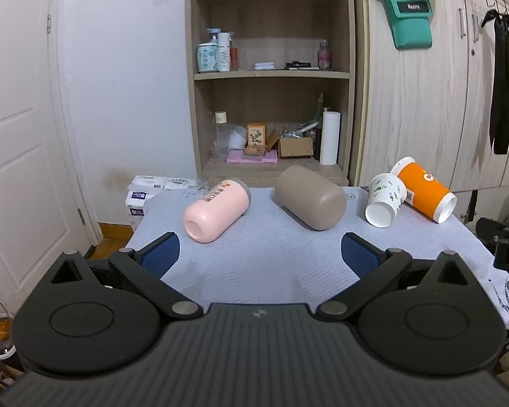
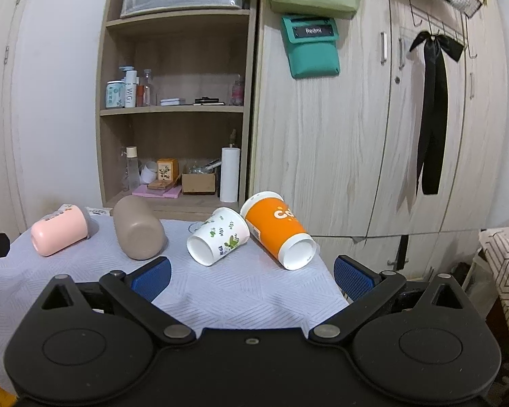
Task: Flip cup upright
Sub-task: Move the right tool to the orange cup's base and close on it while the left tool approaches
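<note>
**Four cups lying on their sides**

On the table cloth (image 1: 261, 271) lie, left to right, pink cup (image 1: 215, 214), taupe cup (image 1: 310, 201), white leaf-print cup (image 1: 385, 204) touching orange cup (image 1: 424, 194). Left gripper (image 1: 261, 254) and right gripper (image 2: 252, 276) both spread wide, holding nothing

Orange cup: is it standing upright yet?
No, the orange cup lies on its side on the cloth, touching the white leaf-print cup.

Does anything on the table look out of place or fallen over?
Yes. All four cups lie on their sides on the cloth: pink cup, taupe cup, white leaf-print cup, orange cup. The orange cup lies at the table's right edge. No spill visible.
</note>
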Action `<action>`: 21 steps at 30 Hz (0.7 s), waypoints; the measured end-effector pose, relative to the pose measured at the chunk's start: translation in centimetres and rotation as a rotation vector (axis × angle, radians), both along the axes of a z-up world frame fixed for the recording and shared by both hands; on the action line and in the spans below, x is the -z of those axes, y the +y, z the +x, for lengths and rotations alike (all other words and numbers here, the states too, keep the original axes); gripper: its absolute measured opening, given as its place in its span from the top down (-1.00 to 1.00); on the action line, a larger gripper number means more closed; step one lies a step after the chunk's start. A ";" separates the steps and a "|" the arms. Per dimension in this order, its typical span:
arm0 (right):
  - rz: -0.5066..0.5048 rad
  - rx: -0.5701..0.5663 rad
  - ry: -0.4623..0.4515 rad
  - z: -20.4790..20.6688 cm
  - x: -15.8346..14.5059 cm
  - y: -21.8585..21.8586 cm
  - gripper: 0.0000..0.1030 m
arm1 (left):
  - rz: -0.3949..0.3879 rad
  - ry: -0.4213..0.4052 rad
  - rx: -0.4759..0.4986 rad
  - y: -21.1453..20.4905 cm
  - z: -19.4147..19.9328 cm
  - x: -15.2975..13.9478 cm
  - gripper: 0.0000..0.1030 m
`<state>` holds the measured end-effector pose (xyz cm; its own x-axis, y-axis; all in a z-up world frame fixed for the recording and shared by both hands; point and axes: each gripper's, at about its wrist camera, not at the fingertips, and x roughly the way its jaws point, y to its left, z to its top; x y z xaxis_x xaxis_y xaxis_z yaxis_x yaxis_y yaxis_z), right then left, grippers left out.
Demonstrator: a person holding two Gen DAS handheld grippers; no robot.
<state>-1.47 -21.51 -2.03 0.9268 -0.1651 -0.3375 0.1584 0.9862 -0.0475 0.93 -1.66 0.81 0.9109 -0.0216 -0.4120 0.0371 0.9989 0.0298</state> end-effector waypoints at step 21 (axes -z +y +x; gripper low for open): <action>0.036 -0.325 0.071 6.9 0.9 -12.3 -1.00 | -0.196 0.233 0.281 -15.3 13.0 0.8 -0.94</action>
<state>5.39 -33.76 -2.98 0.9031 0.1485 -0.4030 -0.1672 0.9859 -0.0113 13.91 -16.93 0.05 0.7409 -0.3550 -0.5702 0.2926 0.9347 -0.2017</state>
